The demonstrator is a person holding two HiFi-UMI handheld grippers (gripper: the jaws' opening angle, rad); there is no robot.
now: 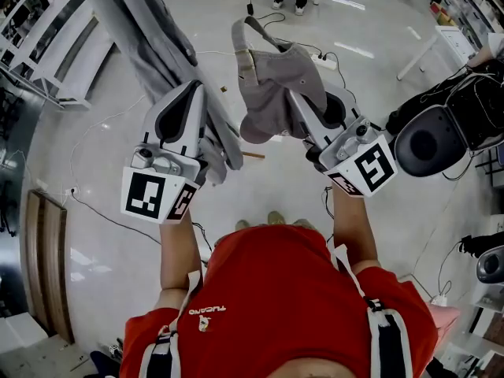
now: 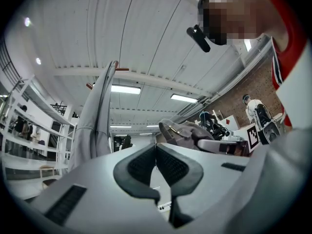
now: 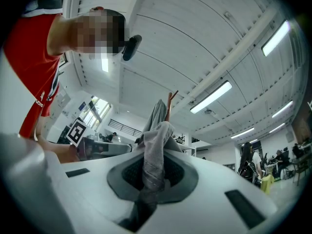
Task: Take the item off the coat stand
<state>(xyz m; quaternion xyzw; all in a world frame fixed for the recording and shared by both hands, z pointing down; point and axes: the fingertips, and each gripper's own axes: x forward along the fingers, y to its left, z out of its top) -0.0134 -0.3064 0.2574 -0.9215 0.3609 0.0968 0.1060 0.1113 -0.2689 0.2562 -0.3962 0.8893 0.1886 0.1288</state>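
Note:
A grey cap (image 1: pixel 276 85) with a strap hangs in the air, and my right gripper (image 1: pixel 295 105) is shut on its fabric. In the right gripper view the cap's cloth (image 3: pixel 156 150) is pinched between the two pads of the right gripper (image 3: pixel 155 172). To the left, a long grey garment (image 1: pixel 157 38) hangs on the coat stand, whose wooden peg (image 2: pixel 122 69) shows above it. My left gripper (image 1: pixel 193 93) is raised beside that garment. In its own view, the left gripper (image 2: pixel 156 152) is shut with nothing between the pads, and the cap (image 2: pixel 187 130) lies to its right.
White shelving (image 1: pixel 47 30) stands at the far left. Cables and a power strip (image 1: pixel 323 60) lie on the pale floor. Black equipment (image 1: pixel 441 132) sits at the right. Another person's feet (image 1: pixel 287 2) show at the top.

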